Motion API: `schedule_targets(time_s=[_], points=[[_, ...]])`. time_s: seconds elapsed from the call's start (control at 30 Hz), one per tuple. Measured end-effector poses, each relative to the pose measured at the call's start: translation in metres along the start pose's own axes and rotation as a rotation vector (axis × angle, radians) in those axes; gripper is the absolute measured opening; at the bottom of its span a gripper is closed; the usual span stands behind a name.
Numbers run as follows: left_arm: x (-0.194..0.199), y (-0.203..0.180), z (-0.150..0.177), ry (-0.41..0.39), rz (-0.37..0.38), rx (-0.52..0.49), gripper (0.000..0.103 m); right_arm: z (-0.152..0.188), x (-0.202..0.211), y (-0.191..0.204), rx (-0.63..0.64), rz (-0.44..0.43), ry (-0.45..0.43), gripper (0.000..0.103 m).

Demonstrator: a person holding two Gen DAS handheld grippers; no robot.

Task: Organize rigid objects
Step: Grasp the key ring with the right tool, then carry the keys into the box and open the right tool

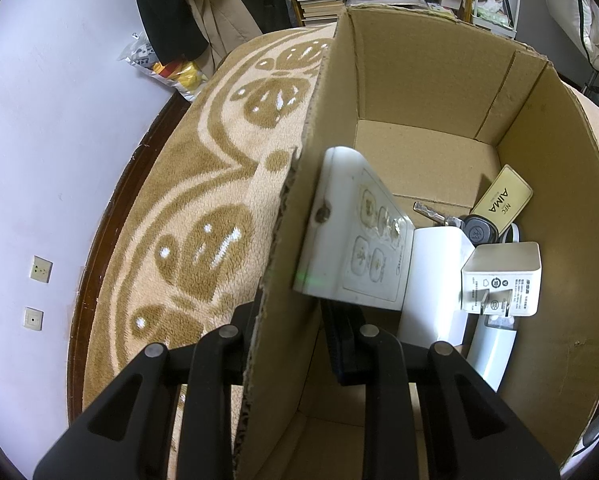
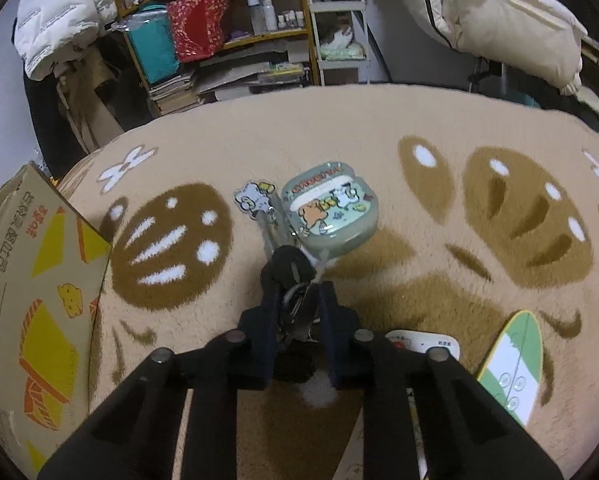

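Beige fleece blanket [image 2: 339, 128] with brown prints covers the work surface; shelves of clutter stand behind it. On the left side sits my cardboard box [image 1: 439, 80], already loaded: a white remote control [image 1: 359, 232] leaning on its left wall, a white charger plug [image 1: 503, 280], a beige tag [image 1: 501, 198] and a black-headed key [image 1: 459, 224]. I judge the task roughly half done. My left gripper [image 1: 295, 344] straddles the box's left wall, one finger outside, one inside, so the jaws stand wide. My right gripper [image 2: 297, 300], jaws narrow, is closed on a keyring attached to the green cartoon case [image 2: 331, 212], which rests on the blanket. Left to pack: that case, a green-and-white board [image 2: 515, 364] and a white device [image 2: 421, 344] partly hidden behind the gripper
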State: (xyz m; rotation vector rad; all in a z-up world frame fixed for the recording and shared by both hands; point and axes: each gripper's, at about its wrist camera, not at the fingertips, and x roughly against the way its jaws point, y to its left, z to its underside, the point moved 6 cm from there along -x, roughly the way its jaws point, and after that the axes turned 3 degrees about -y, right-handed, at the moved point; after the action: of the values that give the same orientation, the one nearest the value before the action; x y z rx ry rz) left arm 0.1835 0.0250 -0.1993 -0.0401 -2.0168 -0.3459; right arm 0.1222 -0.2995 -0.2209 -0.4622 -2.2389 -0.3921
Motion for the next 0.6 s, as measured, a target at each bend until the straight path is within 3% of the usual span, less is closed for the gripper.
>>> schedule_targets(time_s=[0.17,0.47,0.6], points=[[0.000,0.000,0.000,0.000,0.000,0.000,0.024,-0.011,0.015,0.008,0.027,-0.004,-0.042,0.010],[0.000,0.000,0.000,0.000,0.000,-0.001,0.024,-0.030,0.044,0.041,0.072,-0.036,-0.134,0.009],[-0.001,0.000,0.001,0.002,0.002,0.001,0.024,-0.046,0.071,0.053,0.058,-0.048,-0.215,0.009]])
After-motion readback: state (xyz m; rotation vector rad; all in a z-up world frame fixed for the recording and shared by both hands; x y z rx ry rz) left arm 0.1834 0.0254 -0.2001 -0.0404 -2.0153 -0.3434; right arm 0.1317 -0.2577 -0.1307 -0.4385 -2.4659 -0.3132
